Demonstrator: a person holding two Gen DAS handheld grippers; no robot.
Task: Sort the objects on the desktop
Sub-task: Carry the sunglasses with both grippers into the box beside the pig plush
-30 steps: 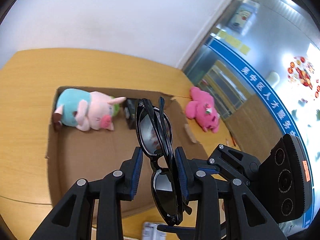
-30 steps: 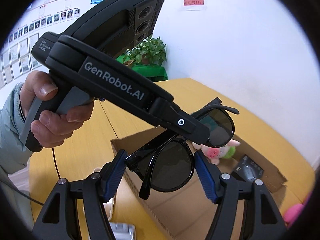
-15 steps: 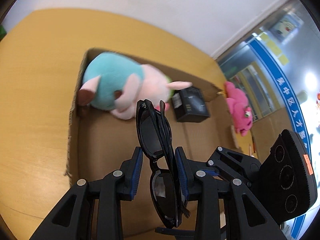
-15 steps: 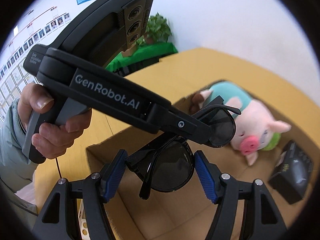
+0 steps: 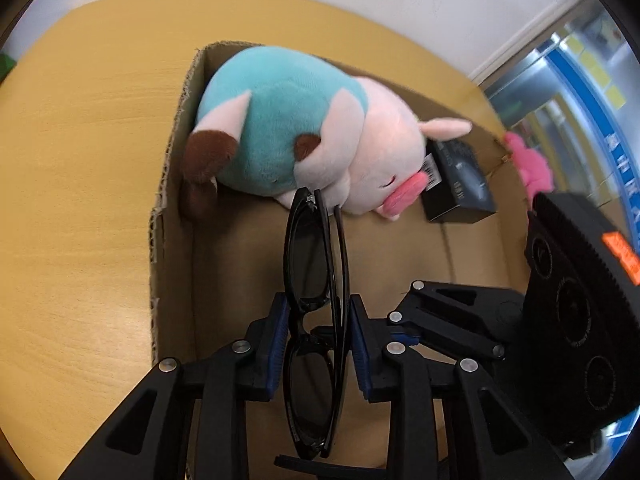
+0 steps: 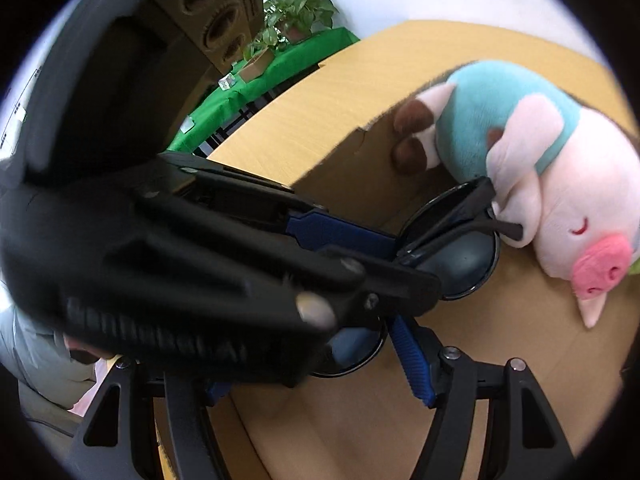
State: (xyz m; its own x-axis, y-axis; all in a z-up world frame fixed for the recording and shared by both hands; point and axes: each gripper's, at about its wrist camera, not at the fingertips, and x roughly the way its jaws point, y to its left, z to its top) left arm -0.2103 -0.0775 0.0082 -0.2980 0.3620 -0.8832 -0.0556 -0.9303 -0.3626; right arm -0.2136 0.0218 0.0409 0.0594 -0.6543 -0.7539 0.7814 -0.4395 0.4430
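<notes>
Left gripper (image 5: 318, 334) tilted steeply down over the cardboard box (image 5: 176, 216), blue pads closing from both sides on the folded sunglasses (image 5: 316, 320) at their bridge. Right gripper (image 6: 320, 364) just beside it above the same box, also angled down, jaws standing wide around the sunglasses with the right pad clear of the frame. Left pad hidden behind the left gripper's body.

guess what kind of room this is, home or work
Probably an office or service centre, not a home: a long wooden table, a glass partition with a blue banner of printed characters, and a green-covered table bearing potted plants.
</notes>
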